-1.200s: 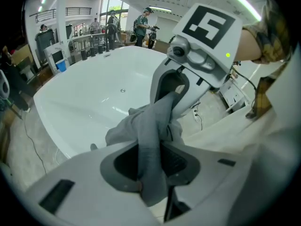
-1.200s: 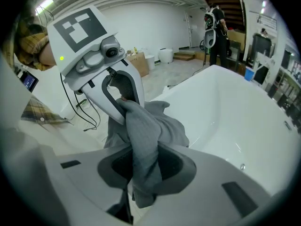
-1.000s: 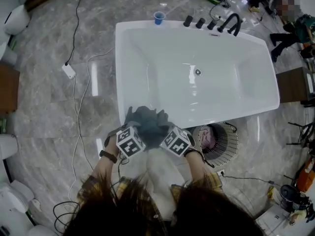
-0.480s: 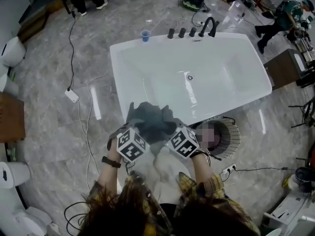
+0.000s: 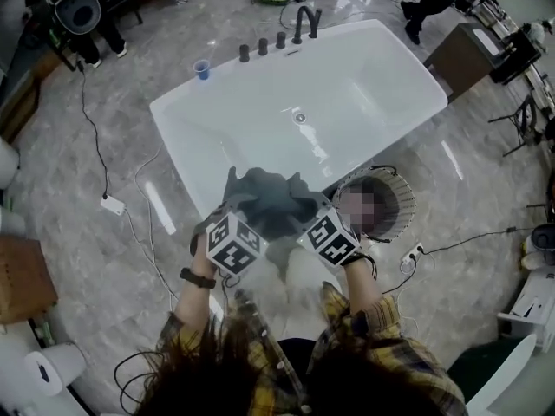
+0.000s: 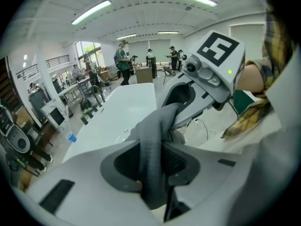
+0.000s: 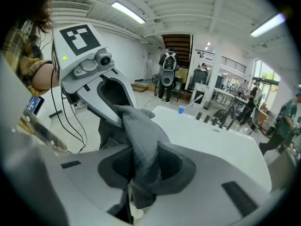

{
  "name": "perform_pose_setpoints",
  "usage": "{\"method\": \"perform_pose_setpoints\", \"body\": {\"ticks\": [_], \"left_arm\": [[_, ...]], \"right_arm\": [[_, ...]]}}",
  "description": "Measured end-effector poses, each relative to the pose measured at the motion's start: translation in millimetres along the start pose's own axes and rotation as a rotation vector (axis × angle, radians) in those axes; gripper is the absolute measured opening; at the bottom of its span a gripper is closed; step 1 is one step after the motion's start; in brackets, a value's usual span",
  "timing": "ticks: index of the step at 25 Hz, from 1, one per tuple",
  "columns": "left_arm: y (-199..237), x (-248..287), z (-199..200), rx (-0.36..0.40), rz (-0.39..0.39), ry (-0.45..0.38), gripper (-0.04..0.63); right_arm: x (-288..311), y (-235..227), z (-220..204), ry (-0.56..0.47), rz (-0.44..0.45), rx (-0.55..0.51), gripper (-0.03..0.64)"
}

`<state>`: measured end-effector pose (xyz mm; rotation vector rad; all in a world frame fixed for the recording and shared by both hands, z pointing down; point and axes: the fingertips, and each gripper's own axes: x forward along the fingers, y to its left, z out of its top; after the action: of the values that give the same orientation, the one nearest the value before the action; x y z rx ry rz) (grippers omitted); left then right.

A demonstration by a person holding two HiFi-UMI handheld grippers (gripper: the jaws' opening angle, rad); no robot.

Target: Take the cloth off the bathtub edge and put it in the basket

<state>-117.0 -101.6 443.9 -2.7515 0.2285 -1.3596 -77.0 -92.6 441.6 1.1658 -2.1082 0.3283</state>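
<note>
The left claw (image 6: 151,161) and right claw (image 7: 141,171) each pinch the grey cloth (image 5: 269,199), bunched between them over the bathtub's (image 5: 260,102) near rim; keep both pinches firm; swing right until it hangs above the basket (image 5: 406,204); lower, then release.

- We see our right gripper (image 7: 141,171), its jaws clamped on a grey cloth (image 7: 141,135).
- Our left gripper (image 7: 115,112), at upper left, grips the same cloth.
- Beyond lies a white bathtub (image 7: 211,142), with a blue cup (image 7: 181,109) on its far rim.
</note>
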Motion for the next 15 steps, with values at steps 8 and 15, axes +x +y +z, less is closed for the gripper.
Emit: {"method": "perform_pose_setpoints", "body": {"ticks": [8,15], "left_arm": [[-26,40,73,0.125,-0.077,-0.026,0.114],[-61,91,152,0.207,-0.130,-0.048,0.114]], "right_arm": [[-51,-56,-43,0.008,-0.106,0.079,0.095],[-107,-117,-98,0.021,-0.186,0.140,0.094]]}}
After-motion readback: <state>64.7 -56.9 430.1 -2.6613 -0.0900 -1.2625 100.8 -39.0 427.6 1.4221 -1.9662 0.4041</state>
